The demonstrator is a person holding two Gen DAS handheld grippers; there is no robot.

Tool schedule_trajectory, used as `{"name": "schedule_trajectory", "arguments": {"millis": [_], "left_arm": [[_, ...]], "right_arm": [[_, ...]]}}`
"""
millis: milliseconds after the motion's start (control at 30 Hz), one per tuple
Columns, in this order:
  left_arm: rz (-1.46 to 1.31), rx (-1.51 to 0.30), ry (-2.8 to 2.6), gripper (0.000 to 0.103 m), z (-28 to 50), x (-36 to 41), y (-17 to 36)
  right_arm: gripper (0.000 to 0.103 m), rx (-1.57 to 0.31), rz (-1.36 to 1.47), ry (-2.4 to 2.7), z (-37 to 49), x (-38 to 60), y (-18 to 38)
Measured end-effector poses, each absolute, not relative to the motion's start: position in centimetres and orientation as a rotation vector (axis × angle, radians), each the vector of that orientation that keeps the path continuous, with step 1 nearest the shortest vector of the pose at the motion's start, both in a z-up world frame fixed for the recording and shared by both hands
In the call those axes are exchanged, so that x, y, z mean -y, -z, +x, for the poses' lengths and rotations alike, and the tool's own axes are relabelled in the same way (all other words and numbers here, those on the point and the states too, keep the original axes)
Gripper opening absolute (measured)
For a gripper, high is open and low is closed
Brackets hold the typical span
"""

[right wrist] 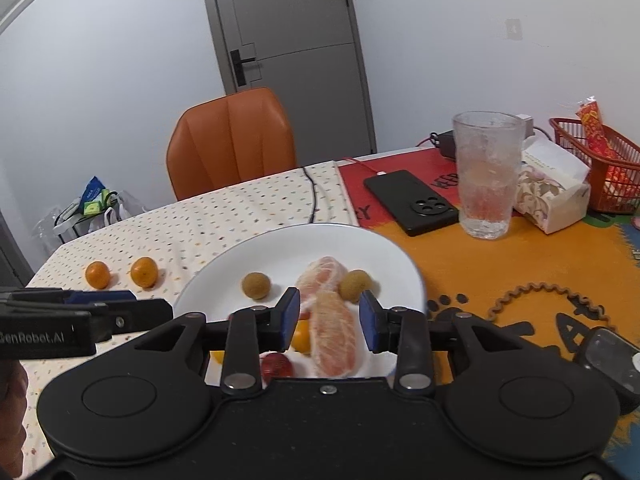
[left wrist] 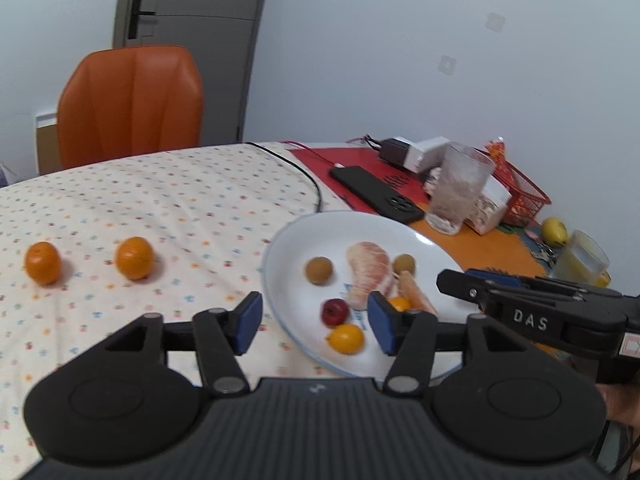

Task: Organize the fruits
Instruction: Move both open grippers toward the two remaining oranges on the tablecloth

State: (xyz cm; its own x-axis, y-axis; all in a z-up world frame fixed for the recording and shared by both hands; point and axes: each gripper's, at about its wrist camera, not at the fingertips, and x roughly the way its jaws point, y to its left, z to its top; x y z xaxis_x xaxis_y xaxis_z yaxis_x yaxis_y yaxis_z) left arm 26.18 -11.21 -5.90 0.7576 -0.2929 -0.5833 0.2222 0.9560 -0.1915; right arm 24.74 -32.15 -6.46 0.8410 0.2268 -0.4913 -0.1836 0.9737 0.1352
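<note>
Most of the fruit sat gathered on the round white plate with a thin blue rim (left wrist: 280,248), which looked like the collection point: two pale pink peeled pomelo segments (right wrist: 334,330), two small brown longans (left wrist: 319,270), a small dark red fruit (left wrist: 335,312) and a couple of little yellow-orange kumquats (left wrist: 346,338). Two small orange mandarins (left wrist: 135,258) lay off to the left on the dotted white tablecloth (left wrist: 160,208), well apart from the plate, so I judged they were not sorted yet.

The left gripper (left wrist: 314,322) hung over the near edge of the plate, tilted downward. Its blue pads (left wrist: 249,320) stood well apart. The red fruit and a kumquat showed in the gap, but neither pad pressed on them; nothing was gripped.

The right gripper (right wrist: 330,318) came in from the right side, also angled down, poised over the nearer pomelo segment. Its jaws stood part open with the segment showing between them. I saw daylight on both sides, so no clamp; whether it hovered or touched the fruit I couldn't tell.

Both tools sat side by side over the plate, close but not touching. A black phone (right wrist: 412,202) and a frosted glass tumbler (right wrist: 486,176) stood beyond the plate, clear of the work.
</note>
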Motion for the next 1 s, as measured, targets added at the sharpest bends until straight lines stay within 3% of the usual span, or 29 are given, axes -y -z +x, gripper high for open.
{"name": "schedule_trajectory", "arguments": {"millis": [100, 200, 533, 700, 1000], "left_arm": [[-0.122, -0.648, 0.262, 0.070, 25.9, 10.1, 5.6], [-0.136, -0.646, 0.250, 0.079, 25.6, 8.9, 5.5], [-0.120, -0.646, 0.161, 0.089, 24.5, 4.5, 5.6], [-0.138, -0.642, 0.090, 0.094, 23.8, 1.8, 5.6], [-0.174, -0.638, 0.025, 0.095, 22.2, -1.7, 5.4]], "right_arm": [[0.042, -0.533, 0.079, -0.233, 24.6, 31.3, 6.4], [0.056, -0.546, 0.086, -0.247, 24.5, 30.4, 6.2], [0.098, -0.553, 0.108, -0.320, 23.7, 26.8, 5.6], [0.103, -0.570, 0.118, -0.357, 23.5, 25.1, 5.9], [0.103, -0.575, 0.110, -0.403, 22.8, 22.2, 6.2]]}}
